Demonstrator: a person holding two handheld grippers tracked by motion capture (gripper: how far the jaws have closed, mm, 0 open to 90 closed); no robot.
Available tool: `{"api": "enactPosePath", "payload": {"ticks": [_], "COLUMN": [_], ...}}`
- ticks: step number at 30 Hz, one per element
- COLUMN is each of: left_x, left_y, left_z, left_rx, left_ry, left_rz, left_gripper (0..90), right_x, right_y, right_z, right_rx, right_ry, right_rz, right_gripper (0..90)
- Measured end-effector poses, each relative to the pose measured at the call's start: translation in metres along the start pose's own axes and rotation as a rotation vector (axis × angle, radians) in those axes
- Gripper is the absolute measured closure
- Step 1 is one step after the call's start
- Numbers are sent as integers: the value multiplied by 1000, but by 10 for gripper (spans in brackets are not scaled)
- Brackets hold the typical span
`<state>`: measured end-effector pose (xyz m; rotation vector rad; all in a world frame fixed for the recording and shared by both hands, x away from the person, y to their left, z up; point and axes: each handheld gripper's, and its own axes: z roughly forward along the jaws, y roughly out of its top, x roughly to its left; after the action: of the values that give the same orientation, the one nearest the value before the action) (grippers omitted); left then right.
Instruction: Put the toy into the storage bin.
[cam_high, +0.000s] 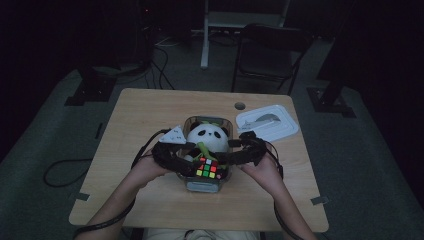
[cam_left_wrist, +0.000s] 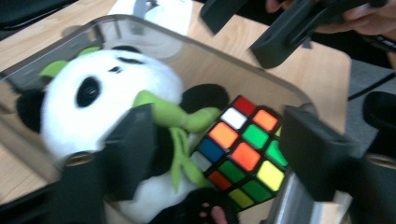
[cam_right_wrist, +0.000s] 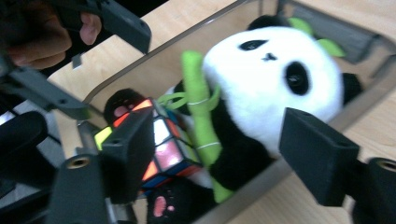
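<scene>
Between our two grippers stands the clear plastic container (cam_high: 208, 183), and inside it the plush panda (cam_high: 206, 138) lies on its back with the Rubik's cube (cam_high: 209, 168) wedged against its belly, at the end of the box nearest us. We judge the toys were tucked in this way so both fit below the rim. Our left gripper (cam_high: 176, 159) hangs at one long side, its jaws parted and gripping nothing. Our right gripper (cam_high: 234, 155) mirrors it across the box, jaws likewise spread and empty. Beyond the right gripper lies the white lid (cam_high: 267, 124), apart from the box, probably waiting to close it.
</scene>
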<state>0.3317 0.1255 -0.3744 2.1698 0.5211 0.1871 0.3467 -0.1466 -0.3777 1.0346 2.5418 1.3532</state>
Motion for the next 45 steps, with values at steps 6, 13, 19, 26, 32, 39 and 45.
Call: {"api": "enactPosePath", "payload": {"ticks": [6, 13, 19, 26, 32, 39, 45], "left_x": [5, 12, 21, 32, 41, 50, 57], "left_y": [-4, -12, -22, -35, -51, -66, -77], "left_z": [-2, -8, -12, -17, -19, -23, -22], "left_rx": [3, 3, -24, -29, -19, -11, -3], "left_ry": [44, 111, 127, 156, 186, 224, 232], "left_rz": [-8, -14, -53, -67, -96, -134, -162], "left_gripper": [140, 9, 8, 9, 9, 9, 8], "right_x": [-10, -28, -42, -58, -70, -94, -109], "right_y": [-6, -16, -26, -38, -50, -65, -78], "right_z": [-9, -16, -17, -13, -13, -19, -19], "right_rx": [-37, -51, -59, -40, -76, -105, -109], "right_ry": [-91, -168, -201, -240, -272, -257, -272], "right_rz": [18, 54, 87, 134, 188, 255, 317], "right_gripper": [211, 201, 194, 153, 255, 254, 209]}}
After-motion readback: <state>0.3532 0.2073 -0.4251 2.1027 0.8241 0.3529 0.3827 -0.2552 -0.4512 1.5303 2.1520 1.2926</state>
